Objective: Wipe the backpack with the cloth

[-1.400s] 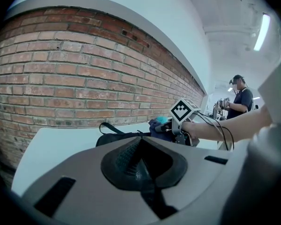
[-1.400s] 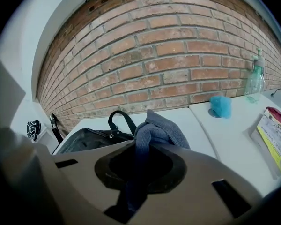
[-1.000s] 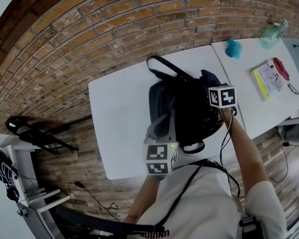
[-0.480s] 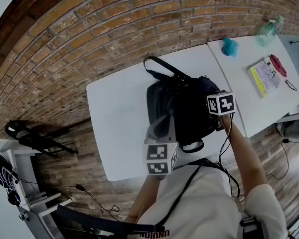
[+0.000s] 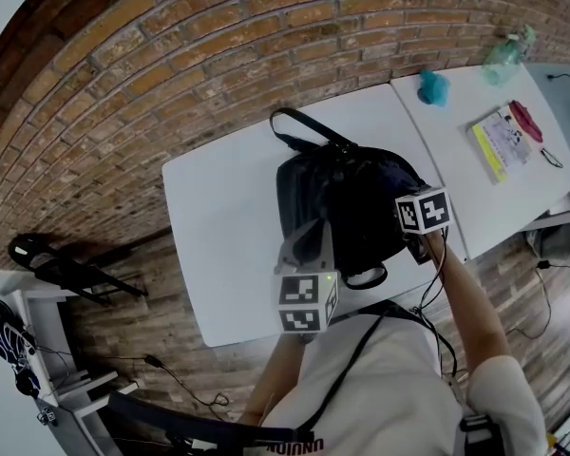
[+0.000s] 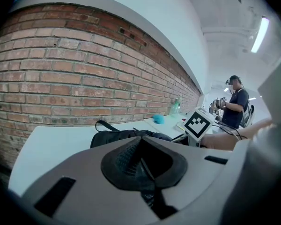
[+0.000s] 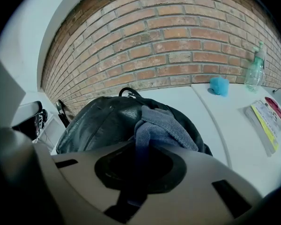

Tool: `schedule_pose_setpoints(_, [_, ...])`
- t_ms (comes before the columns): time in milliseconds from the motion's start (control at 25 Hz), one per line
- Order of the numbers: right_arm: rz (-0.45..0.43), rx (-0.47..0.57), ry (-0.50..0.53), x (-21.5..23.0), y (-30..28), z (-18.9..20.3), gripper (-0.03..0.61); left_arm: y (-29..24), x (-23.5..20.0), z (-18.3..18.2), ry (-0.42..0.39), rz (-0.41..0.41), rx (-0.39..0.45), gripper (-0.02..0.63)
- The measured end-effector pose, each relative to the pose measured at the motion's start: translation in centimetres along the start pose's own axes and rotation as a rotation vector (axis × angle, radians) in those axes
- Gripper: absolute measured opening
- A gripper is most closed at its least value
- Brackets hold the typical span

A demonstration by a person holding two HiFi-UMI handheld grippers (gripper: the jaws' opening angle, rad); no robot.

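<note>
Your left gripper (image 6: 141,168), nearest: jaws pressed together on a dark fold of the backpack (image 7: 103,121); your right gripper (image 7: 136,170), 1 o'clock: jaws pinching the grey-blue cloth (image 7: 164,128), which lies bunched on the backpack's top; backpack: black, lying on the white table (image 5: 218,217), 12 o'clock; adjoining table (image 5: 456,112), 2 o'clock: yellow booklet (image 7: 267,121), blue tuft (image 7: 219,86), green bottle (image 7: 255,71); brick wall (image 7: 168,41) beyond.

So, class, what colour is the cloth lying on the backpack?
Greyish blue. The cloth on the backpack shows best in the right gripper view.
</note>
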State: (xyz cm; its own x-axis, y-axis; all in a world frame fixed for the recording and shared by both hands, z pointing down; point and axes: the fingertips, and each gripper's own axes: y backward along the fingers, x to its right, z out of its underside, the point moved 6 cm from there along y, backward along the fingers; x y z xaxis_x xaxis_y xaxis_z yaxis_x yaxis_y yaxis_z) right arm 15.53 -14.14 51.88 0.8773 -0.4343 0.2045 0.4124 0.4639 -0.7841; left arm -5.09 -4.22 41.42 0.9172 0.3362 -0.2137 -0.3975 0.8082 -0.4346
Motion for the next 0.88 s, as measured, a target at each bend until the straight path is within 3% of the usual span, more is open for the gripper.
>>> schedule_pose_setpoints(880, [-0.024, -0.031, 0.051, -2.2, 3.6, 3.8, 0.038, 0.3, 0.3, 0.7, -0.006, 0.014, -0.015, 0.005])
